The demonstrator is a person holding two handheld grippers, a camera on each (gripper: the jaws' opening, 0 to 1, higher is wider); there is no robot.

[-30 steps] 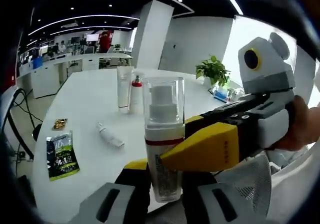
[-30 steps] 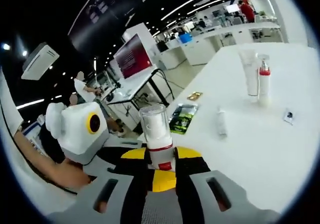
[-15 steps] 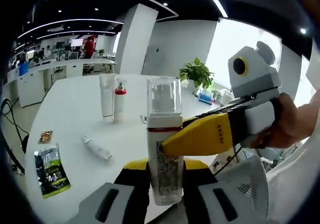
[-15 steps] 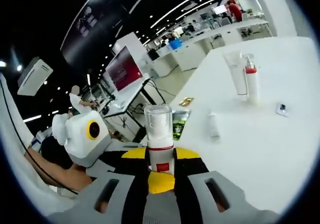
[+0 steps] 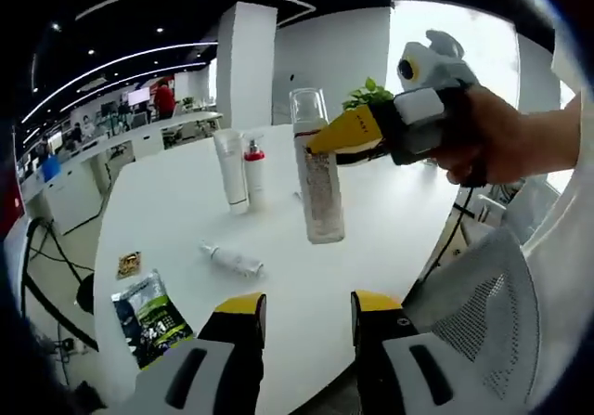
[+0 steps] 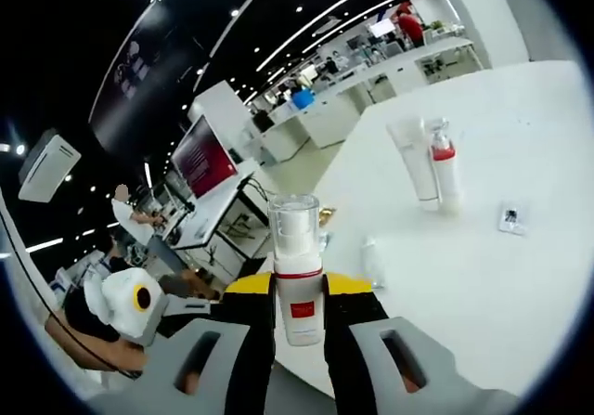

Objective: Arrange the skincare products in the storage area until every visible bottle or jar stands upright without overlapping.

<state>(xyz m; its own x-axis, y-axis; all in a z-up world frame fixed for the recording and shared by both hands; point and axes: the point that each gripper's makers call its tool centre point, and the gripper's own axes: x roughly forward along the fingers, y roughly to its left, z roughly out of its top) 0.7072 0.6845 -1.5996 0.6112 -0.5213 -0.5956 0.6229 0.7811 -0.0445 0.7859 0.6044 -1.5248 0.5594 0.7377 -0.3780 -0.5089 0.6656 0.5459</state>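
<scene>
Pump bottle [image 6: 297, 266], clear-capped, upright above the white table [image 5: 371, 201], pinched in my right gripper [image 6: 299, 313]. My left gripper [image 5: 302, 313] apart from it, jaws spread, nothing between. White tube [image 5: 229, 169] and red-collared bottle [image 5: 253, 169] stand together; small tube [image 5: 232, 260] lies flat.

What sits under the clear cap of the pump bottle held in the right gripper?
Through the clear cap a white pump head shows atop the pump bottle. The right gripper covers the bottle's lower sides, so its contents cannot be seen.
</scene>
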